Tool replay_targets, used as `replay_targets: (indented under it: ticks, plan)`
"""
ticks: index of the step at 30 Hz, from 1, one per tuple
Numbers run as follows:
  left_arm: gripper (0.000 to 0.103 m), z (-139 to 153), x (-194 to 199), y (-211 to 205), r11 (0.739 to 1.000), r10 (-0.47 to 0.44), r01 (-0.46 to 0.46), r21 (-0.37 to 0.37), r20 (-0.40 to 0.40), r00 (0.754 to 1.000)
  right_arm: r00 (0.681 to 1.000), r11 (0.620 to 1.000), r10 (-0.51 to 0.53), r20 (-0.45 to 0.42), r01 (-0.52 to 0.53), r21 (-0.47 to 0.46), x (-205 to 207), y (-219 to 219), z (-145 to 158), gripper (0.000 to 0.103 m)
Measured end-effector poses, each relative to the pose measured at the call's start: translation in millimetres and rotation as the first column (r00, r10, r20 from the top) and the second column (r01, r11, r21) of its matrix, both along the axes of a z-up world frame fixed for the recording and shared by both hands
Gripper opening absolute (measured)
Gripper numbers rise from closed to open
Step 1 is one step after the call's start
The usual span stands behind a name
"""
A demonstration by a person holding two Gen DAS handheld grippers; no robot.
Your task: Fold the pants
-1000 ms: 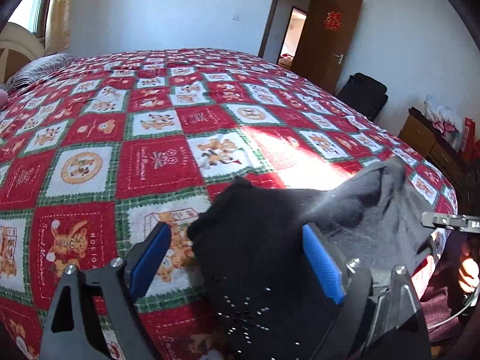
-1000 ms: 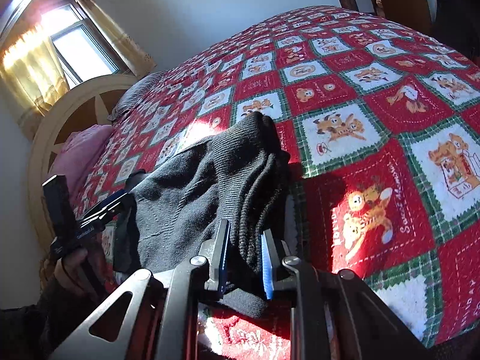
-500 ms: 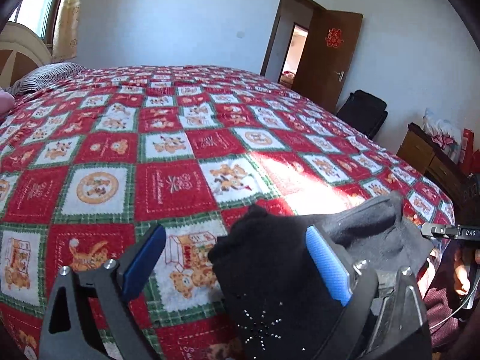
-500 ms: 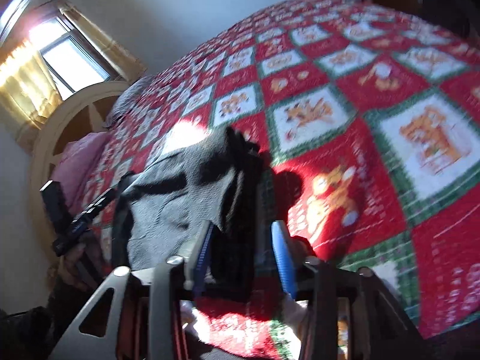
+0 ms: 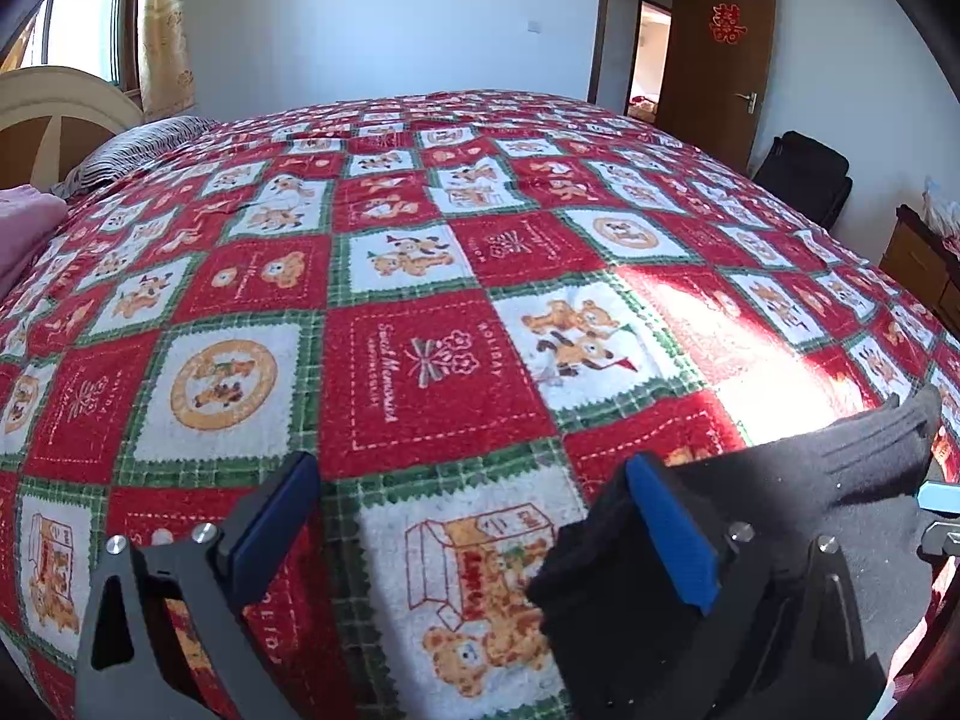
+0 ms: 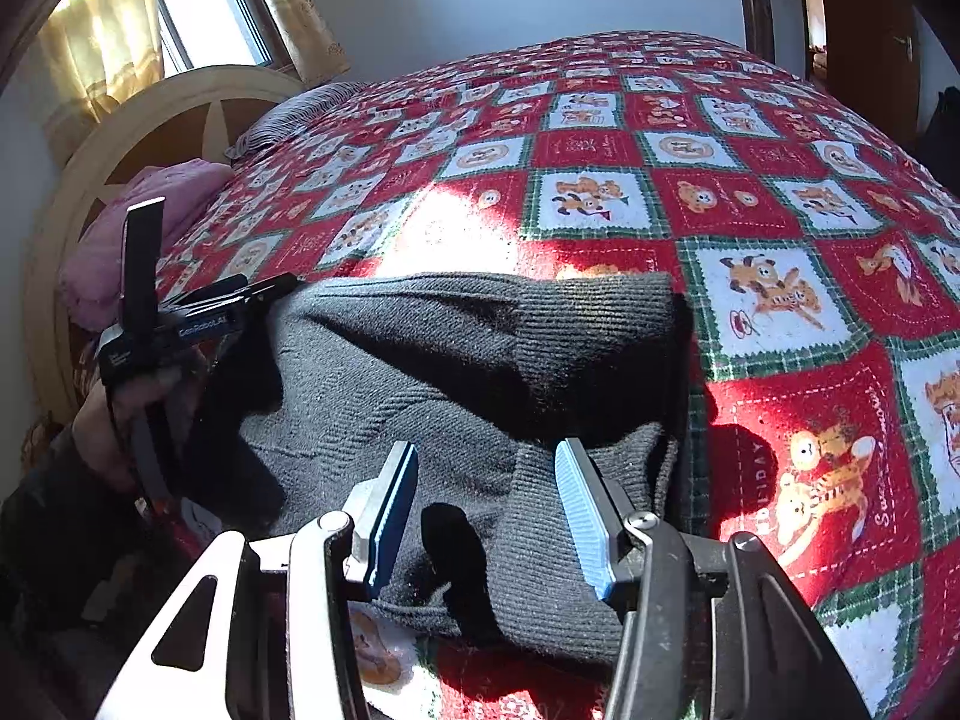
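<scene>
Dark grey knit pants [image 6: 456, 372] lie folded in a bundle at the near edge of the bed, on the red patterned blanket [image 6: 750, 210]. My right gripper [image 6: 486, 504] is open just above the pants' near fold, with cloth showing between its blue pads but not pinched. My left gripper [image 5: 474, 522] is open and empty over the blanket; the pants [image 5: 780, 492] lie beside and behind its right finger. The left gripper also shows in the right wrist view [image 6: 180, 324], at the pants' left end.
A wooden headboard [image 6: 150, 132] and pink pillow [image 6: 174, 198] are at the left. A wooden door [image 5: 720, 54], a black bag [image 5: 804, 174] and a wooden cabinet [image 5: 918, 270] stand to the right of the bed.
My right gripper has opened and let go of the pants, which now lie on the bed. My left gripper has drawn off leftward, so the pants are no longer between its fingers.
</scene>
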State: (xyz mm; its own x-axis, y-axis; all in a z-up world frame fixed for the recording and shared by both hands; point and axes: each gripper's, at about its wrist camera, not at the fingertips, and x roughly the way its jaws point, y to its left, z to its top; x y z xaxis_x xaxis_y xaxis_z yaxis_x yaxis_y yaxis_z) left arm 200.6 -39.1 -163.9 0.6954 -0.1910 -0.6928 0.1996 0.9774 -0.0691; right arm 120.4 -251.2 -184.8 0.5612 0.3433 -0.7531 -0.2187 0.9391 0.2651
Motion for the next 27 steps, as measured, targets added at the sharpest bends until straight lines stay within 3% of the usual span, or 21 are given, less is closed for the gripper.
replay_targets:
  ticks: [4,9,11,17,21,23,27]
  plan:
    - [0.103,6,-4,7,0.999,0.006,-0.007,-0.047,-0.01,1.0,1.0,0.998,-0.02,0.022,0.019,0.063,-1,-6,7,0.05]
    - [0.103,31,-37,24,0.992,0.037,-0.032,-0.121,0.035,0.999,0.983,0.995,-0.016,0.185,-0.002,0.095,-7,0,46,0.051]
    - [0.103,39,-51,25,0.988,0.028,-0.021,-0.153,0.045,0.999,0.979,0.996,0.014,0.204,-0.032,0.084,-1,10,51,0.053]
    - [0.103,33,-63,3,0.989,-0.042,0.041,-0.14,0.0,0.999,0.984,0.999,0.024,0.174,-0.028,0.02,35,34,38,0.053]
    - [0.103,12,-58,-7,0.993,-0.06,0.052,-0.11,-0.069,0.996,0.999,0.999,-0.027,0.024,0.027,-0.036,67,27,3,0.053]
    - [0.103,7,-59,-7,0.992,-0.064,0.053,-0.118,-0.088,0.994,0.999,1.0,-0.031,0.031,0.031,-0.003,66,20,3,0.053]
    - [0.103,10,-64,-6,0.992,-0.064,0.055,-0.115,-0.084,0.994,0.996,0.999,-0.033,0.087,0.035,-0.026,44,26,22,0.053]
